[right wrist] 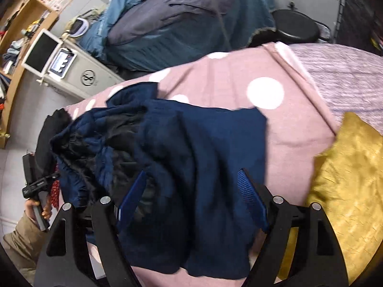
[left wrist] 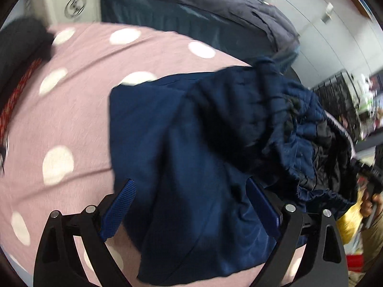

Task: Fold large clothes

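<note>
With both the left gripper and the right gripper hanging wide and empty over it, the navy garment lies bunched near the pink spotted bedspread's edge, apparently between folds, so next comes regripping an edge.

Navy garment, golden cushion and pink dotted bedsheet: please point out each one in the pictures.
navy garment [right wrist: 215, 143], right wrist view, on its smooth flat part.
golden cushion [right wrist: 347, 179], right wrist view, on its crinkled face.
pink dotted bedsheet [left wrist: 79, 110], left wrist view, on bare pink fabric between dots.
</note>
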`<state>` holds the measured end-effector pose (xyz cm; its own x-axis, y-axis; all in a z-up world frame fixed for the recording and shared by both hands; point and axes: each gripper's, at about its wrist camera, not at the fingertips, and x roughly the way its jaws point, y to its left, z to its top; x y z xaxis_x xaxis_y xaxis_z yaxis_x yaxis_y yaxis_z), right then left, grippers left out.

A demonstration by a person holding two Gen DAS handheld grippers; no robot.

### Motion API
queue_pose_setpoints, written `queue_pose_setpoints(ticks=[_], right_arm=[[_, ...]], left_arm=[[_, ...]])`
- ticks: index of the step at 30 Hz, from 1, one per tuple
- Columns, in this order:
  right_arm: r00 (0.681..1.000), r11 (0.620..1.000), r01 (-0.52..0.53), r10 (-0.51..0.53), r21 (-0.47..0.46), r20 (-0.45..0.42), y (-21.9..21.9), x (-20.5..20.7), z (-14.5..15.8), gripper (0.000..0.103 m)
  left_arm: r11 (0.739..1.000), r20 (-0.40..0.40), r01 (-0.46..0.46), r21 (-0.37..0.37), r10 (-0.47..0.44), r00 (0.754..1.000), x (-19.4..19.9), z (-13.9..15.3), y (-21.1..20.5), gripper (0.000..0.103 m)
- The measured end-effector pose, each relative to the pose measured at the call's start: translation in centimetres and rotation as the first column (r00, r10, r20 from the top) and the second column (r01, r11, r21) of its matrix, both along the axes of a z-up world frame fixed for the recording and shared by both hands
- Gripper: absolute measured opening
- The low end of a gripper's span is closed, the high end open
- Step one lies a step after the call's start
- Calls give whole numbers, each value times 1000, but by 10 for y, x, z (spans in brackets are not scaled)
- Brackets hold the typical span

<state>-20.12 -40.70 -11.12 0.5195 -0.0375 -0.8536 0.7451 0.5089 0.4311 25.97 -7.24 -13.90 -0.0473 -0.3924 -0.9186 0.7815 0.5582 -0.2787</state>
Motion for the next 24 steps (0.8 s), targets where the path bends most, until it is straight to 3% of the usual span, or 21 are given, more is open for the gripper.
queue_pose_setpoints(ticks=[4, 7, 8, 10, 13, 15, 18, 20, 24], right_arm=[[998, 999, -9, 7, -31, -64, 5, 19, 0, 78], [994, 996, -33, 24, -79, -107, 14, 27, 12, 78], [984, 994, -54, 36, -100, -172, 20, 31, 14, 78], [974, 990, -94, 69, -108, -215, 28, 36, 14, 78], [953, 982, -159, 125, -104, -277, 47, 47, 12, 65], [929, 978, -160, 104, -131, -355, 53, 51, 11, 62], [925, 984, -121, 64, -130, -375, 56, 47, 13, 53], [928, 989, -109, 65, -101, -366, 57, 44, 12, 44], [902, 988, -130, 84, -82, -423, 57, 51, -7, 27]], left_arm=[[999, 58, 26, 26, -27, 998, -10, 2, -23, 91], [999, 72, 35, -36, -32, 997, -19, 24, -29, 91], [998, 69, 45, -44, -42, 997, -23, 29, -31, 91], [999, 72, 46, 9, -47, 996, -27, 27, -38, 92], [999, 54, 23, 41, -25, 998, -28, 24, -47, 90], [999, 18, -33, 34, 33, 999, -24, 28, -46, 90], [994, -37, -110, 3, 111, 993, -18, 37, -38, 90], [992, -33, -125, 12, 125, 992, -19, 40, -39, 90], [988, 50, -71, 137, 65, 997, -24, 19, -70, 90]])
